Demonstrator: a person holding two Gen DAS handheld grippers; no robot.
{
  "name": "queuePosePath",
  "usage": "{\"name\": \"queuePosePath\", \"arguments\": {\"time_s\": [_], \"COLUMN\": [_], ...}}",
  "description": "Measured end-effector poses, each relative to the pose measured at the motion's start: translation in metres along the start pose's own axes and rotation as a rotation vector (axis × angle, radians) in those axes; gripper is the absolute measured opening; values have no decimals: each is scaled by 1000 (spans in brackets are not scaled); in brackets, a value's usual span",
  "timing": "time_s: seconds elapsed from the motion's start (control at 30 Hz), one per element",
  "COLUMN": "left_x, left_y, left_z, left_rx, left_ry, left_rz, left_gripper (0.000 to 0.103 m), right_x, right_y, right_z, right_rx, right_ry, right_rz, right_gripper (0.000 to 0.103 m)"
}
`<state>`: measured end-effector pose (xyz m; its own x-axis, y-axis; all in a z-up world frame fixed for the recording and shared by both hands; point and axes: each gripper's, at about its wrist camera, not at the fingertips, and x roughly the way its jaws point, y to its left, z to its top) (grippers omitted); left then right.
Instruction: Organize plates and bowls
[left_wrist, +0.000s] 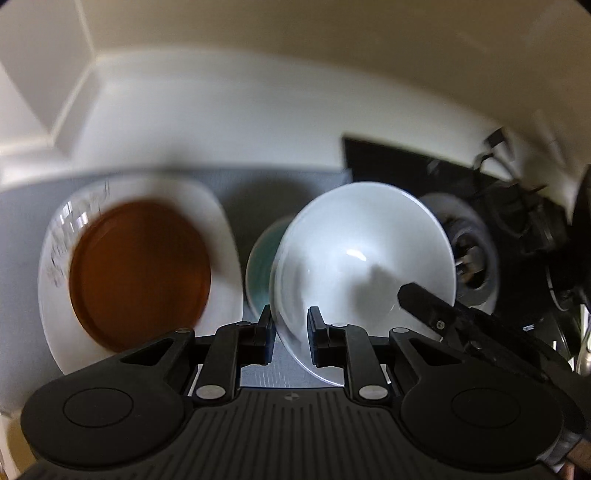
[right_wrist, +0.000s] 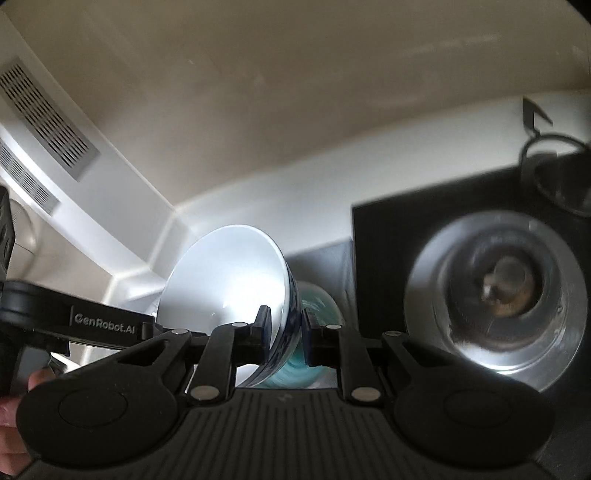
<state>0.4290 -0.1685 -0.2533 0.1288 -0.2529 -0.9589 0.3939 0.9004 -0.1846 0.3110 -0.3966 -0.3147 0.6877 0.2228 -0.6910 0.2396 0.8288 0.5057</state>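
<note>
A white bowl with a blue pattern on its outside hangs tilted above the grey counter mat. My left gripper is shut on its near rim. My right gripper is shut on the rim of the same bowl from the other side, one of its fingers reaching into the bowl. A teal bowl sits on the mat just behind and below the white one, mostly hidden. To the left lies a white plate with a brown plate on top.
A black cooktop with a round silver burner lies to the right, a black pan support beyond it. White cabinet walls and a vent grille close in the back and left. A hand shows at the lower left.
</note>
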Motion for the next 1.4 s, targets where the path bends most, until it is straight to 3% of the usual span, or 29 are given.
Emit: {"name": "queuePosePath", "arguments": {"time_s": [0.17, 0.33, 0.6, 0.83, 1.07, 1.2, 1.27, 1.4], "left_x": [19, 23, 24, 24, 24, 27, 28, 32], "left_y": [0, 8, 6, 3, 11, 10, 13, 14], "left_z": [-1, 1, 2, 1, 2, 1, 1, 1], "left_rx": [22, -8, 15, 52, 38, 56, 36, 40], "left_ry": [16, 17, 16, 22, 37, 39, 47, 50], "left_rz": [58, 52, 68, 86, 75, 83, 67, 72], "left_gripper": [19, 19, 19, 19, 19, 20, 21, 24], "right_x": [15, 27, 47, 57, 59, 55, 44, 31], "right_y": [-3, -5, -10, 1, -5, -2, 4, 0], "right_z": [-11, -14, -15, -13, -7, -5, -5, -4], "right_rx": [-23, -42, -21, -83, -92, -129, -181, -196], "right_ry": [-2, 14, 35, 42, 71, 88, 49, 34], "right_rz": [-31, -40, -58, -84, -48, -29, -29, -30], "right_gripper": [18, 18, 15, 16, 18, 28, 48, 49]}}
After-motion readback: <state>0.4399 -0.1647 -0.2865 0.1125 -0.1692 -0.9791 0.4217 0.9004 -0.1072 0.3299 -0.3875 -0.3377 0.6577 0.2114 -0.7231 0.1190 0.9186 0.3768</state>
